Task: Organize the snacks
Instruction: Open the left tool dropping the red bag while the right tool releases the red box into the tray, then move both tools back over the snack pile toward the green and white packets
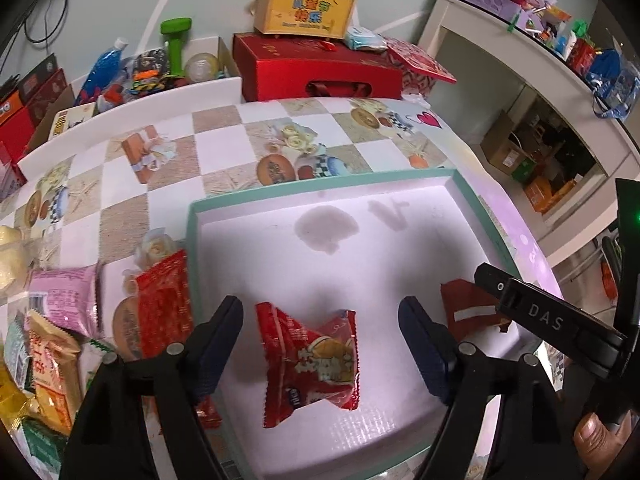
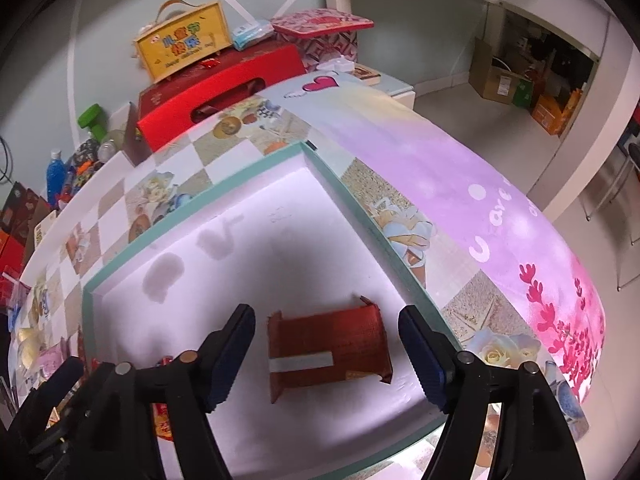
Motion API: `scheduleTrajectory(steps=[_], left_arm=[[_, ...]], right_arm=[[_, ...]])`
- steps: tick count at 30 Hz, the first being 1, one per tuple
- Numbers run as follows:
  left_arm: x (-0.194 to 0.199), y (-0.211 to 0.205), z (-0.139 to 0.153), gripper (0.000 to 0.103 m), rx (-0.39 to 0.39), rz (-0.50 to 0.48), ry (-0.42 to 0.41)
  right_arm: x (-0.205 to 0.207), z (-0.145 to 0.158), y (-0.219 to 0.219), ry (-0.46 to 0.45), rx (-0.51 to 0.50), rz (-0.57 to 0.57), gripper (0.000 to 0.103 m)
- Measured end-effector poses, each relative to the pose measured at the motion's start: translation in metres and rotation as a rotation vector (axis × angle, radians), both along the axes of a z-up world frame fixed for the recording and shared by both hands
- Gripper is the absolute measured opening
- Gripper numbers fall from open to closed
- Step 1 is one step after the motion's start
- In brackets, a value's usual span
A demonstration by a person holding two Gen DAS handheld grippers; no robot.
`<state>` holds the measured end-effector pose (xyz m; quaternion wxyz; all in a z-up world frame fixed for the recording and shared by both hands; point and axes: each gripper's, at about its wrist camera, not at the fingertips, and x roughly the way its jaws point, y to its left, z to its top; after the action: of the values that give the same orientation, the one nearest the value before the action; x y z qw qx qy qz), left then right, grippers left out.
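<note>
A shallow white tray with a teal rim (image 1: 192,216) (image 2: 320,160) lies on the table. A red snack packet (image 1: 310,360) lies in it between the fingers of my open left gripper (image 1: 320,344), untouched. A dark red packet with a white strip (image 2: 326,354) lies in the tray's near right part, also in the left wrist view (image 1: 468,308). My open right gripper (image 2: 326,356) straddles it without touching. Its body (image 1: 552,320) shows at the right of the left wrist view. More snack packets lie left of the tray: red (image 1: 162,308), pink (image 1: 66,292), orange (image 1: 52,364).
The table carries a checkered and purple cloth (image 2: 460,184). At its far edge stand a red gift box (image 1: 316,68), a yellow box with a handle (image 1: 304,10) and a bin of clutter (image 1: 152,68). White shelving (image 1: 540,76) stands to the right.
</note>
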<state>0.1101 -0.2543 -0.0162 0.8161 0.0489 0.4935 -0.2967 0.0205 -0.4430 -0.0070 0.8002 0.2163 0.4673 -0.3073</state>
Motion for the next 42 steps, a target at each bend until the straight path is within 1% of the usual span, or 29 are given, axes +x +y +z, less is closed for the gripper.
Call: scheduleTrajectory(steps=[3, 5, 6, 7, 8, 9, 12, 15, 17, 23, 28, 31, 33, 35, 38, 42], left_arm=[[0.001, 0.005, 0.005, 0.081, -0.003, 0.015, -0.009], [0.002, 0.009, 0.008, 0.086, -0.003, 0.033, -0.020], [0.003, 0.012, 0.009, 0.092, 0.001, 0.052, -0.031], [0.004, 0.015, 0.010, 0.096, 0.004, 0.065, -0.041], [0.005, 0.018, 0.011, 0.096, 0.011, 0.079, -0.056], [0.006, 0.021, 0.012, 0.097, 0.027, 0.095, -0.079], [0.009, 0.027, 0.010, 0.099, 0.079, 0.125, -0.113], [0.011, 0.035, 0.008, 0.101, 0.096, 0.157, -0.130], [0.012, 0.038, 0.008, 0.103, 0.099, 0.170, -0.139], [0.010, 0.047, 0.015, 0.103, 0.093, 0.196, -0.172], [0.007, 0.063, 0.023, 0.103, 0.077, 0.229, -0.185], [0.008, 0.079, 0.027, 0.103, 0.059, 0.254, -0.161], [0.007, 0.090, 0.030, 0.103, 0.052, 0.269, -0.161], [0.006, 0.097, 0.031, 0.103, 0.072, 0.280, -0.160], [0.005, 0.113, 0.032, 0.103, 0.091, 0.307, -0.139], [0.003, 0.146, 0.032, 0.103, 0.063, 0.364, -0.092]], right_arm=[[0.002, 0.003, 0.004, -0.003, -0.005, 0.015, 0.078], [0.003, 0.004, 0.006, -0.003, -0.003, 0.022, 0.079], [0.003, 0.004, 0.007, -0.004, -0.003, 0.025, 0.085], [0.003, 0.005, 0.008, -0.007, -0.001, 0.028, 0.089], [0.004, 0.005, 0.009, -0.013, -0.001, 0.032, 0.099], [0.004, 0.005, 0.009, -0.017, -0.001, 0.033, 0.103], [0.003, 0.007, 0.010, -0.030, -0.004, 0.035, 0.103], [0.003, 0.007, 0.010, -0.032, -0.006, 0.036, 0.103], [0.004, 0.007, 0.011, -0.034, -0.014, 0.042, 0.103], [0.003, 0.016, 0.018, -0.084, -0.039, 0.063, 0.103], [0.000, 0.030, 0.026, -0.155, -0.037, 0.074, 0.103], [0.000, 0.037, 0.034, -0.178, -0.024, 0.097, 0.103], [0.000, 0.040, 0.042, -0.178, -0.029, 0.118, 0.103], [0.001, 0.042, 0.049, -0.171, -0.033, 0.133, 0.103], [0.003, 0.042, 0.061, -0.169, -0.009, 0.171, 0.103], [0.011, 0.044, 0.085, -0.169, 0.004, 0.229, 0.103]])
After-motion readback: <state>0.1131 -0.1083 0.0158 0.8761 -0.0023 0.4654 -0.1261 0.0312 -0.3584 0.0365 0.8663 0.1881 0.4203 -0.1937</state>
